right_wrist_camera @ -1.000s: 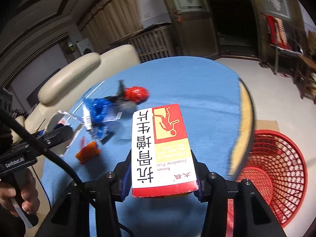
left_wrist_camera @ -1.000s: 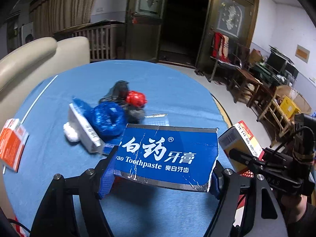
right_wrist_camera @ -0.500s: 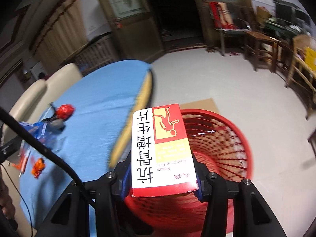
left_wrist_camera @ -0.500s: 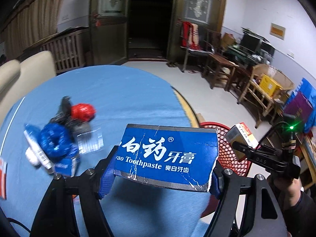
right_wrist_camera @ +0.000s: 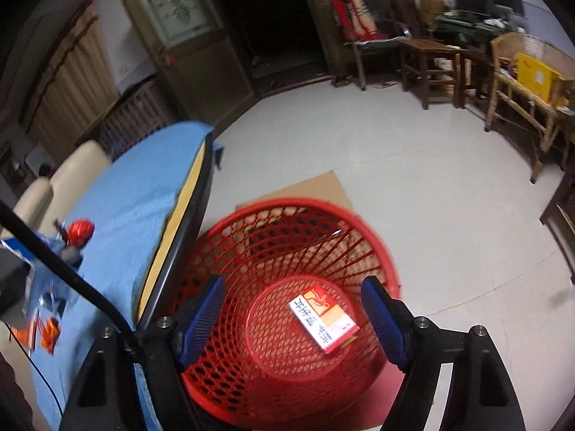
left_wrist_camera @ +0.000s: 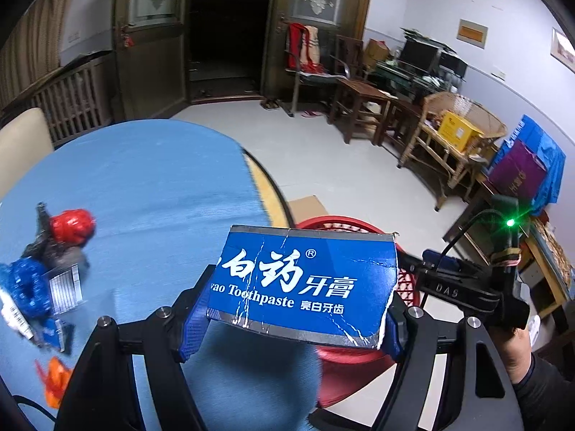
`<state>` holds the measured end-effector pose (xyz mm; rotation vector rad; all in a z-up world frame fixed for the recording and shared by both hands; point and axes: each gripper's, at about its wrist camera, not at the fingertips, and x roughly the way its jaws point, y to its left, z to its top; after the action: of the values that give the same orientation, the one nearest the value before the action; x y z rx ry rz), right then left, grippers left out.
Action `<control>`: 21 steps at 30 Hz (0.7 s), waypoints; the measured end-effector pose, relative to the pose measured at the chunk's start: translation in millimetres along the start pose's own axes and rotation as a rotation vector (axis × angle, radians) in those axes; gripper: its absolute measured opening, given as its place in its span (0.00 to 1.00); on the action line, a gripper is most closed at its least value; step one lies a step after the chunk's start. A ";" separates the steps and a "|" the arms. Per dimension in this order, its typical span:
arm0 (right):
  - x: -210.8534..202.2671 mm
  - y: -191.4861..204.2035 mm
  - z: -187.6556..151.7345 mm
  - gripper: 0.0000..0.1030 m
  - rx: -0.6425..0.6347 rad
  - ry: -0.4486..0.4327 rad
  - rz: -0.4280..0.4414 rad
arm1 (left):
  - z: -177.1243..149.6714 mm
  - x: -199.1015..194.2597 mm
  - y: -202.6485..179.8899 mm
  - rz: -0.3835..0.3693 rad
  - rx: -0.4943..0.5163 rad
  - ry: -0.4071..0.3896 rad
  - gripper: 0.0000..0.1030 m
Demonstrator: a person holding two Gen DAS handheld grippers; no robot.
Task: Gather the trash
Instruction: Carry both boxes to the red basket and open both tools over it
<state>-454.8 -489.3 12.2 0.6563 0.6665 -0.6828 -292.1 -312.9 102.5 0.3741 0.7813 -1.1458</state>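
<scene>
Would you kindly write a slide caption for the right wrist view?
Open right gripper above the red mesh basket, with the red-and-white box lying on its bottom beside the blue-clothed table.

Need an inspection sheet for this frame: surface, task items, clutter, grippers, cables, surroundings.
Surface: round table under blue cloth.
Job's things: blue toothpaste box clamped in the left hand-held gripper; red-and-white medicine box lying in the red mesh plastic basket on the floor.
Clutter: red crumpled wrapper, blue crumpled bag, orange scraps on the cloth.
Grippers: right hand-held gripper open above the basket, holding nothing.
Cables: black cable crossing the right wrist view.
Surroundings: wooden chairs, dark doorway, flat cardboard under the basket.
</scene>
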 end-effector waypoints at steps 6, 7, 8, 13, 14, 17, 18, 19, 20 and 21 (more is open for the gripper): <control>-22.0 -23.3 5.9 0.78 0.076 -0.061 -0.040 | 14.2 24.0 -32.1 -0.054 0.053 0.024 0.75; -24.6 -25.6 6.8 0.78 0.083 -0.066 -0.043 | 17.2 27.5 -35.2 -0.057 0.059 0.025 0.75; -27.1 -28.8 8.3 0.78 0.090 -0.072 -0.048 | 19.9 32.2 -40.9 -0.064 0.067 0.028 0.76; -43.5 -34.9 12.7 0.78 0.107 -0.107 -0.075 | 26.0 60.6 -60.6 -0.061 0.119 0.085 0.85; -45.0 -36.9 13.5 0.78 0.109 -0.110 -0.078 | 24.9 64.4 -61.5 -0.053 0.125 0.098 0.85; -51.2 -41.0 15.7 0.78 0.109 -0.120 -0.087 | 22.9 67.8 -56.0 -0.073 0.097 0.129 0.85; -52.2 -39.2 16.1 0.78 0.107 -0.120 -0.090 | 21.1 65.2 -50.8 -0.083 0.082 0.133 0.85; -51.7 -38.6 16.1 0.78 0.106 -0.119 -0.091 | 19.9 61.1 -45.0 -0.088 0.065 0.130 0.85; -52.1 -38.0 15.7 0.78 0.105 -0.119 -0.090 | 18.3 55.1 -38.5 -0.087 0.050 0.119 0.85; -52.6 -35.6 16.0 0.78 0.102 -0.116 -0.086 | 16.4 47.6 -30.5 -0.082 0.037 0.105 0.85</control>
<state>-507.0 -504.1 49.0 0.6792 0.5572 -0.8330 -304.9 -367.0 83.1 0.4392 0.8747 -1.2262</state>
